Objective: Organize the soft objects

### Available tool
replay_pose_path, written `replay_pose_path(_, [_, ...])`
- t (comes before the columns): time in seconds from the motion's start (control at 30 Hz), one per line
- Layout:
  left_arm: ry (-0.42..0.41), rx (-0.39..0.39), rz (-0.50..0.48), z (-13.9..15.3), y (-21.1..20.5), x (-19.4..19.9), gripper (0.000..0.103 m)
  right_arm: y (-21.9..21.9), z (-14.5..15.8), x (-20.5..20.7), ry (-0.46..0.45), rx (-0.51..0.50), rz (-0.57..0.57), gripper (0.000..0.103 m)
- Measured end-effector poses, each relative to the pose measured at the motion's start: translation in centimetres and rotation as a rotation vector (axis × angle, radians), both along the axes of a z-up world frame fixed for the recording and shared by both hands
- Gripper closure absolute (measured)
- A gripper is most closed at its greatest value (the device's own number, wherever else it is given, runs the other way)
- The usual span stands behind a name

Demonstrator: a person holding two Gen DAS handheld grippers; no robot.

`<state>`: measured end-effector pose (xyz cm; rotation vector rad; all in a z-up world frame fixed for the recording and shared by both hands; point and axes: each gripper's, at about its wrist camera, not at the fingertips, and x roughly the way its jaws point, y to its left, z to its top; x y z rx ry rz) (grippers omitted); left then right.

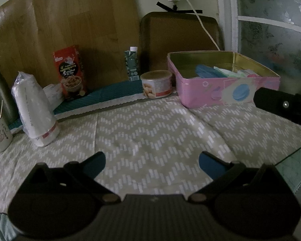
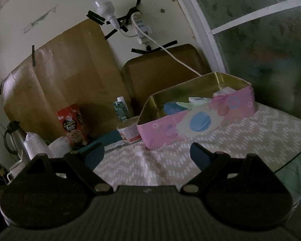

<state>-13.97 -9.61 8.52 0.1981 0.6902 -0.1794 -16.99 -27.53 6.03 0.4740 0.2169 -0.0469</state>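
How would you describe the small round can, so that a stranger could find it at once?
Start from the pink tin at the back of the table. The can stands just to the left of it, at the edge of a teal mat, with a dark green carton behind it. It is the only low round container there, with a red band at the bottom and pale biscuits pictured on its label.

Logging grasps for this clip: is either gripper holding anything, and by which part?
Nothing is held. The left gripper and right gripper are both open over the patterned tablecloth, with only cloth between their fingers.
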Motion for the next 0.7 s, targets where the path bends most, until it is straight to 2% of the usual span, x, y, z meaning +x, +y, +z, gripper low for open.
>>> replay_pose_path(0.47, [0.039,-0.030,-0.023,-0.2,-0.4,0.3,0.000,-0.2,0.1,-0.2,-0.002,-0.014,-0.003,0.009])
replay_pose_path(0.7, [0.003,-0.020,-0.051,-0.2,-1.2,-0.2,0.000,-0.3,0.0,-0.2,-0.002,-0.025,-0.016,0.009])
